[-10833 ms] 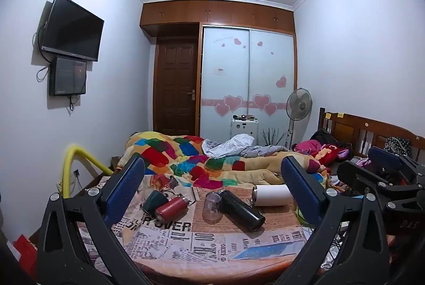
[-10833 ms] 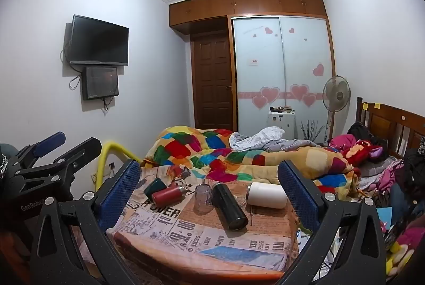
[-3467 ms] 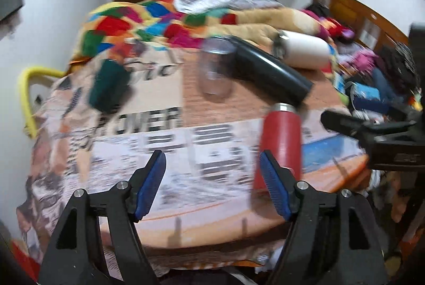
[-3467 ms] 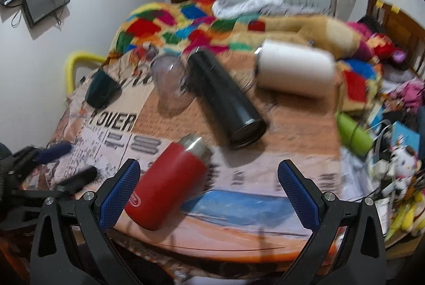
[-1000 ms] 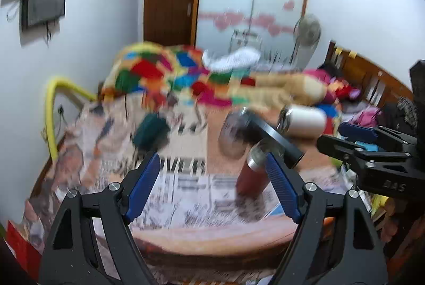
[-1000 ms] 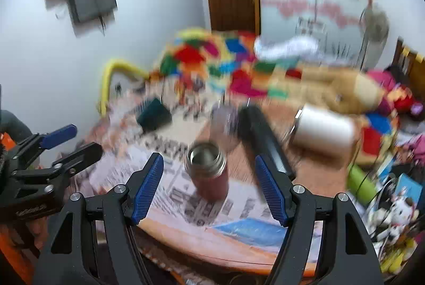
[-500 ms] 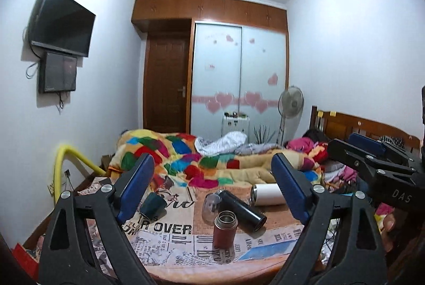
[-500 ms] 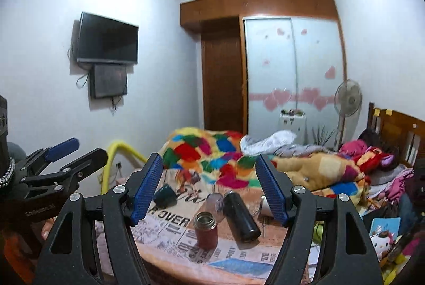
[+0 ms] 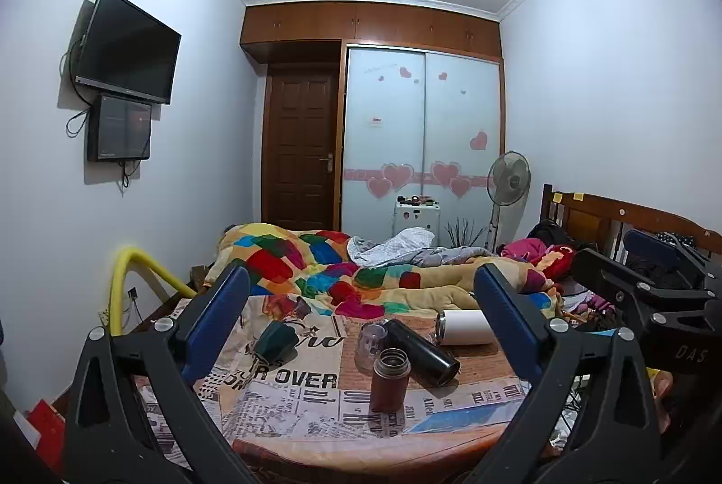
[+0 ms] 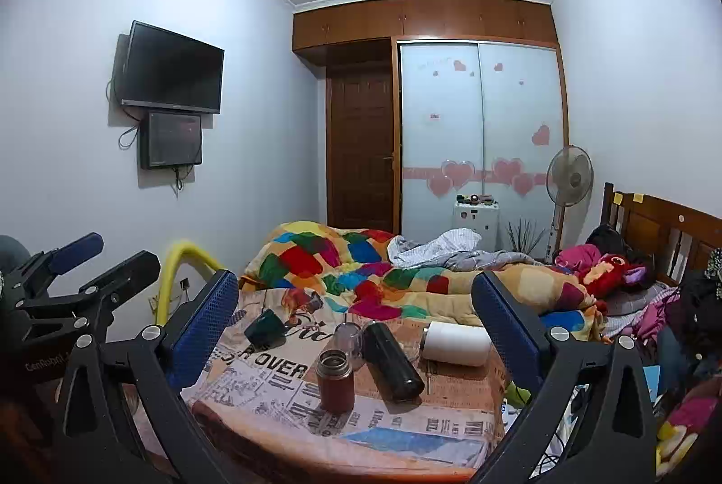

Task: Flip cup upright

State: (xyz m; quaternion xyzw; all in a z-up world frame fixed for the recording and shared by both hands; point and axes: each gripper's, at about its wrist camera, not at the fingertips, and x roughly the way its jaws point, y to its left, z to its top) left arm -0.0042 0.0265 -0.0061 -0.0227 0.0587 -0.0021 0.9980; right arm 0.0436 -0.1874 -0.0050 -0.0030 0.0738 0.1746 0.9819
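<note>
1. Nearest the cameras, both tools were pulled well back from the table. The left gripper had its jaws spread wide and held nothing; the right gripper was likewise released and empty.

2. Just beyond, on the near part of the newspaper-print tablecloth, the red cup stood upright with its steel mouth facing the ceiling. In the right wrist view the same red cup stood on its base, apart from both tools. A few seconds before, it lay on its side near the table's front edge; a second before, it was already standing with a gripper close around it. By this moment the grippers had withdrawn and the cup stayed up on its own, so I judged the flip done and the task essentially complete.

3. Just behind it, a clear glass stood near the black flask, which lay on its side. They appeared not to have shifted from ten seconds earlier.

4. To the left, the dark green mug was tipped over; to the right, the white tumbler lay on its side.

5. Farther off lay the patchwork quilt, then the wardrobe doors with heart stickers.
</note>
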